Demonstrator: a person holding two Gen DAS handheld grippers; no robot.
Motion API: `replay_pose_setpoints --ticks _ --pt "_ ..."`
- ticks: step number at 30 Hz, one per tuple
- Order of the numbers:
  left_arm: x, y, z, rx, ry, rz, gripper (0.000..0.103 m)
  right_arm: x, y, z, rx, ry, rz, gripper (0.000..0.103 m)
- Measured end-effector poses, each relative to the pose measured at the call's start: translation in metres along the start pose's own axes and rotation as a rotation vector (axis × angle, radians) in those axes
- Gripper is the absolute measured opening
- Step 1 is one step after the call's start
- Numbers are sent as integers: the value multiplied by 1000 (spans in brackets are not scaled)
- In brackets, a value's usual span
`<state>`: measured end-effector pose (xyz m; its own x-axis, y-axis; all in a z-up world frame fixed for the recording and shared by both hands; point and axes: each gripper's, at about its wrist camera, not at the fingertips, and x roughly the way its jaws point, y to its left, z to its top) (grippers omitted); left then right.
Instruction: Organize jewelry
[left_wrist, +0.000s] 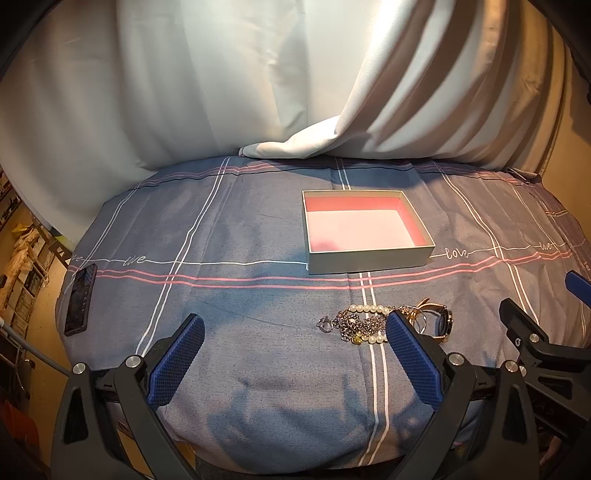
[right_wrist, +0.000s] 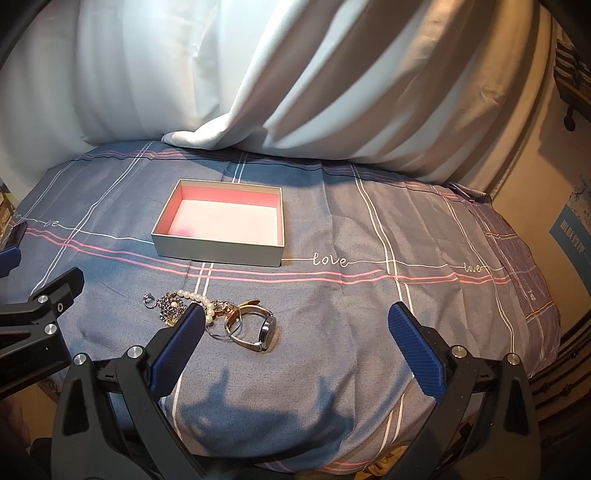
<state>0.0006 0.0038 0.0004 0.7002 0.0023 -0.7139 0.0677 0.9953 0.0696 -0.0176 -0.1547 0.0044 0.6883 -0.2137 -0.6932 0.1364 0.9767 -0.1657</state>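
A tangle of jewelry (right_wrist: 210, 317), with pearl bracelet (right_wrist: 201, 301), chain and wristwatch (right_wrist: 264, 330), lies on a plaid bedsheet (right_wrist: 332, 332) just in front of an open pink-lined box (right_wrist: 221, 254). Left tongs (left_wrist: 295, 354) and right tongs (right_wrist: 295, 347) hover apart, holding nothing; a phone (left_wrist: 80, 299) lies far left.

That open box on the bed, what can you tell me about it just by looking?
The box is a shallow rectangular tray with no lid on it, seemingly cardboard. Its outer walls look pale grey, its inner walls pink, and its floor is pale. Nothing lies inside. It sits flat on the striped blue-grey bedsheet, beyond the jewelry pile, apart from it. Neither gripper touches it.
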Motion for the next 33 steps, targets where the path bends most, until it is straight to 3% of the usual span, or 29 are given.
replay_pose_setpoints --ticks 33 --pt "2 -2 0 4 10 -7 97 3 -1 0 3 12 -3 98"
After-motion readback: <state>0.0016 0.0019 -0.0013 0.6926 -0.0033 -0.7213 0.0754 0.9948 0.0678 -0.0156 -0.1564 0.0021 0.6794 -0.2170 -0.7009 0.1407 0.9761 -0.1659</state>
